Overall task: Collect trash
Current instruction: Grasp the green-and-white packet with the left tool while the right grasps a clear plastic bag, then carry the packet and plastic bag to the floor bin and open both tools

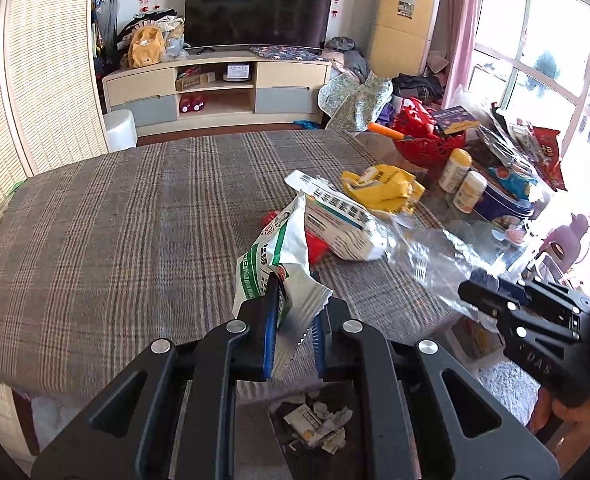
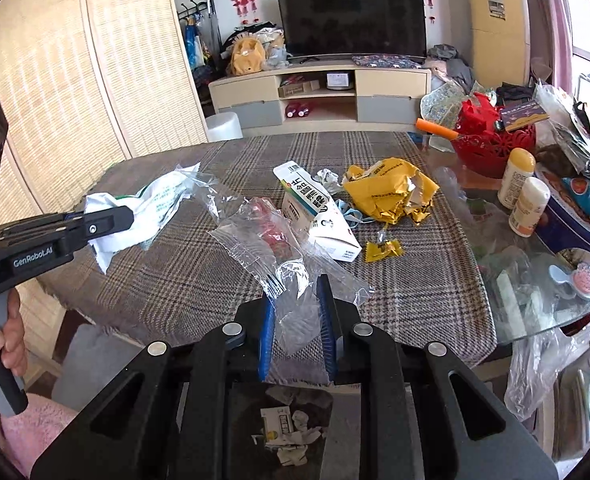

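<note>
Trash is lying scattered over the checked cloth that is covering the table, and two pieces of it are being held up off that cloth. The left gripper is clenching a white and green wrapper between its blue pads, the wrapper sticking up crumpled above the fingertips; in the right wrist view the same wrapper is hanging out sideways from that gripper, with a hand gripping its handle at the left edge. The right gripper is pinching a clear plastic wrapper with something red inside it, the film rising above the pads; in the left wrist view this gripper is showing at the right with the clear film trailing from it. Still lying on the cloth are a white box with green and blue print, a torn yellow bag, a small yellow candy wrapper just beside the box, and a crumpled bit of paper behind it. Below both grippers, at the near edge of the table, a dark bin is sitting with crumpled paper and a small carton already in it. To the right, on the glass top, two white bottles with yellow caps are standing near a red basket and a blue tin.
</note>
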{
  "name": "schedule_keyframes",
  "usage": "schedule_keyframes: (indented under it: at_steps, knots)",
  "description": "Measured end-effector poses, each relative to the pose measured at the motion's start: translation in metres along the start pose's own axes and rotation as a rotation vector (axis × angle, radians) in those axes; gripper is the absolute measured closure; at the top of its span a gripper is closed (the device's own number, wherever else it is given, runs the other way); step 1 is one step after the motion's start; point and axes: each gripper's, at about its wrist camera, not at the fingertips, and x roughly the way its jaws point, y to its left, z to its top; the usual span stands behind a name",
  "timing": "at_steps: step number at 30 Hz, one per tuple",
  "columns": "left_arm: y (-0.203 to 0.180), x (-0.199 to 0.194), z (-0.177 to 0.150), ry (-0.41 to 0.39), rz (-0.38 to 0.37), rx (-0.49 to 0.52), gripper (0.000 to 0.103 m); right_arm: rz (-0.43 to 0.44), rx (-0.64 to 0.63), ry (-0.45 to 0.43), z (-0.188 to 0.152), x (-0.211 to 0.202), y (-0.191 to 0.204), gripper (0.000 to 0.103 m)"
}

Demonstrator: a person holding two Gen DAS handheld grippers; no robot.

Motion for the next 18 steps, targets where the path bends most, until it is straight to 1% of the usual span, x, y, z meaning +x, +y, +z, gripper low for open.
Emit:
schedule_keyframes:
  at_steps: [3,9,12,18]
  knots:
    - [-0.008,-0.013,-0.020,0.007,-0.005,-0.012,0.090,-0.021,0.021,-0.007,-0.009,-0.017,-0.005,0.082]
    - [-0.025,-0.030,-0.072,0.014,-0.042,-0.025,0.090,-0.049,0.029,-0.013,-0.036,-0.047,-0.005,0.082]
    - [-0.029,-0.032,-0.092,0.025,-0.055,-0.035,0.090,-0.052,0.024,0.003,-0.053,-0.053,-0.002,0.082]
    - [-0.035,-0.019,-0.132,0.090,-0.074,-0.054,0.090,-0.035,0.043,0.077,-0.089,-0.047,-0.001,0.082]
